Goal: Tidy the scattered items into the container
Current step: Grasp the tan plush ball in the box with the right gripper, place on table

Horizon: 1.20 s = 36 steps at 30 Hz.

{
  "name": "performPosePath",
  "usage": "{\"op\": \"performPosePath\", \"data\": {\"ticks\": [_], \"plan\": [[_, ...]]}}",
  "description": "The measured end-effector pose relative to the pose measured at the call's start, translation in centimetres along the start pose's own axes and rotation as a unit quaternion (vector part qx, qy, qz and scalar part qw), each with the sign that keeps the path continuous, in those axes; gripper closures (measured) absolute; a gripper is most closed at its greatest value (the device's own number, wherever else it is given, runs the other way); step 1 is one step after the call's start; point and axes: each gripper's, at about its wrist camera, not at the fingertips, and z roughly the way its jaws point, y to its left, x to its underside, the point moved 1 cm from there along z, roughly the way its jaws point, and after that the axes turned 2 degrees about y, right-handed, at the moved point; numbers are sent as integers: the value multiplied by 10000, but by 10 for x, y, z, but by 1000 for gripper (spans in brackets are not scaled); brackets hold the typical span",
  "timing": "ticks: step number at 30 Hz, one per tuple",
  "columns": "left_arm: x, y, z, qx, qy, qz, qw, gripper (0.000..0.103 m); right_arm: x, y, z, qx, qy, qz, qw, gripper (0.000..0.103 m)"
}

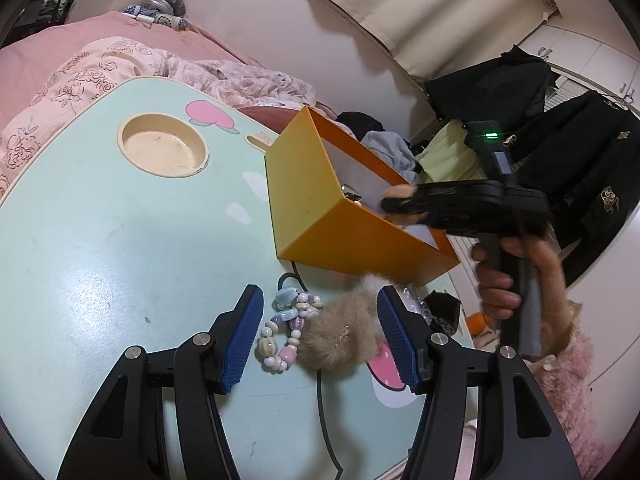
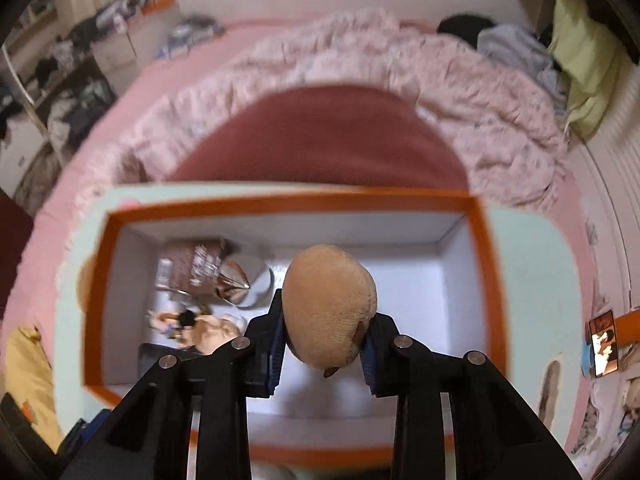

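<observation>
So we've got the right gripper (image 2: 326, 344) hanging over the orange box (image 2: 476, 240) with its fingers clamped on a tan plush toy (image 2: 330, 312), pinched low on both flanks while the rounded top bulges out ahead of the pads. It looks soft and light, so the squeeze sinks in a bit and it should just flop down when let go, nothing fragile there. The box already holds a few bits over at about 9 o'clock: a brownish packet (image 2: 196, 268), something shiny and metallic, and a small figure we can't make out because of blur. Meanwhile the left gripper (image 1: 320, 338) sits low over the mint desk (image 1: 120, 240) with its fingers spread wide, gripping nothing, straddling a beaded bracelet (image 1: 282, 332) and a beige fluffy pom-pom (image 1: 340, 340) that lie touching each other, just at 6 o'clock from the box. Our guess is the beads are hard, slippery and loose on their string, so pinching across the loop where it bunches is safer than grabbing a single bead. The pom-pom is squashy and weightless; we'd grab it through the middle and close well in.
</observation>
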Motion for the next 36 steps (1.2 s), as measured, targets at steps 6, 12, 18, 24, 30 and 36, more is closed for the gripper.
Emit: {"op": "performPosePath", "data": {"ticks": [6, 12, 18, 24, 30, 36], "plan": [[1, -2, 0, -66, -1, 31, 10000, 43, 42, -13, -66, -587, -710, -64, 9957, 72], [2, -5, 3, -168, 78, 116, 9998, 43, 113, -20, -77, -1298, -633, -187, 9893, 72], [2, -9, 4, -275, 102, 227, 9993, 43, 159, -15, -47, -1638, -290, -285, 9857, 70], [3, -9, 4, -338, 111, 278, 9990, 43, 165, -7, -29, -1402, -455, -466, 9880, 61], [3, -11, 3, -371, 84, 330, 9987, 43, 183, -27, -58, -1195, -1571, 158, 9802, 22], [-2, -31, -8, -445, -158, 716, 9963, 43, 207, -41, -75, -1031, -2061, 645, 9709, 22]]}}
